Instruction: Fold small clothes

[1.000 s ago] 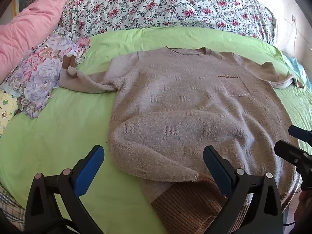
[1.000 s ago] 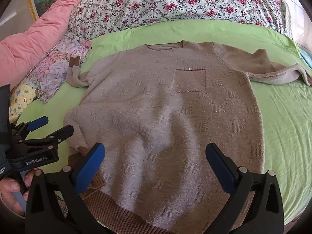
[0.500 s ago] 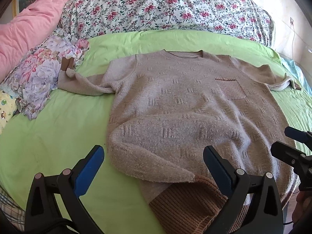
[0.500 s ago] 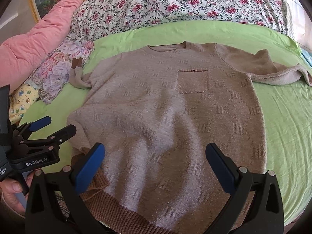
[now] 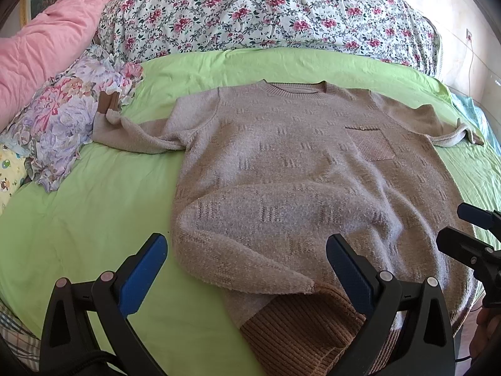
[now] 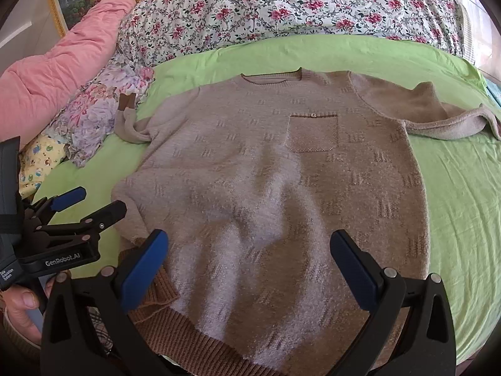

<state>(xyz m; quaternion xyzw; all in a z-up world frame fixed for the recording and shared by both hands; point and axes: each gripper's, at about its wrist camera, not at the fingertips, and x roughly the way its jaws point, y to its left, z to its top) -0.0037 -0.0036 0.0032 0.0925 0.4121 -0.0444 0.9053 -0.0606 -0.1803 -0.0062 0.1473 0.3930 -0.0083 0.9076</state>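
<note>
A beige knit sweater (image 5: 297,163) with a chest pocket (image 5: 371,144) lies face up on the green bed sheet (image 5: 94,206); it also shows in the right wrist view (image 6: 281,188). Its lower left corner is bunched and folded over near the brown ribbed hem (image 5: 300,326). Both sleeves stretch out sideways. My left gripper (image 5: 247,266) is open and empty, just above the hem's left corner. My right gripper (image 6: 250,263) is open and empty over the hem's middle (image 6: 200,335). Each gripper shows at the edge of the other's view.
A floral quilt (image 5: 266,12) is piled at the head of the bed. A pink duvet (image 5: 47,47) and a flowered cloth (image 5: 62,125) lie at the left, touching the left sleeve cuff (image 5: 108,106). The bed edge is close to me.
Both grippers have drawn back slightly toward the hem; the sweater looks a little farther off. The bunched lower left corner keeps its shape. Both grippers stay open.
</note>
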